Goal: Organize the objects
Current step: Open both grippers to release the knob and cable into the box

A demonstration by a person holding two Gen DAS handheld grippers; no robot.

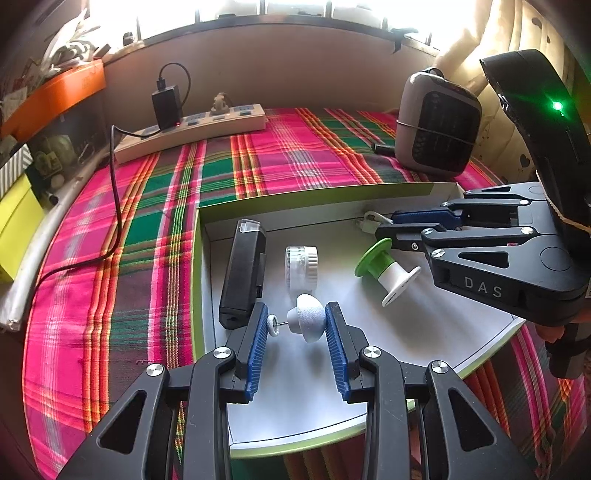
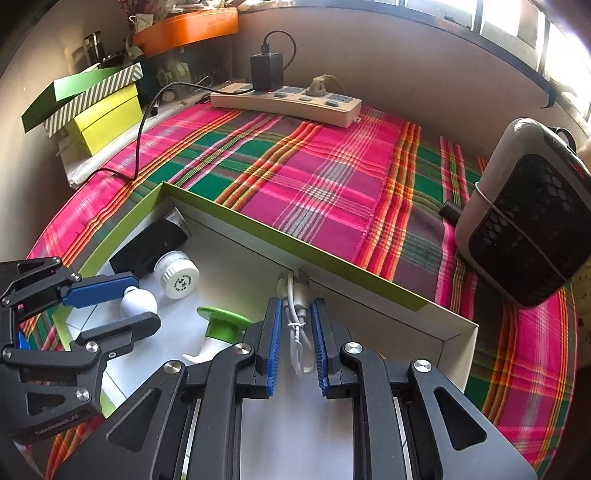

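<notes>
A shallow white box with a green rim (image 1: 196,280) (image 2: 373,286) lies on the plaid cloth. My left gripper (image 1: 297,314) (image 2: 142,301) is inside it, shut on a small white mushroom-shaped knob (image 1: 307,322) (image 2: 137,302) with a pin and a little disc. My right gripper (image 2: 296,306) (image 1: 386,225) is at the box's far wall, shut on a coiled white cable (image 2: 295,326) whose plug (image 1: 368,221) pokes out past the fingertips. Loose in the box are a black device with a clear cap (image 1: 243,275), a white ribbed cap (image 1: 301,267) (image 2: 176,275) and a green-and-white spool (image 1: 386,271) (image 2: 221,326).
A power strip (image 1: 192,127) (image 2: 288,101) with a black charger and its cord runs along the back wall. A grey heater (image 1: 437,122) (image 2: 528,214) stands at the right. Stacked yellow and green boxes (image 2: 99,110) and an orange bin (image 2: 188,27) crowd the left shelf.
</notes>
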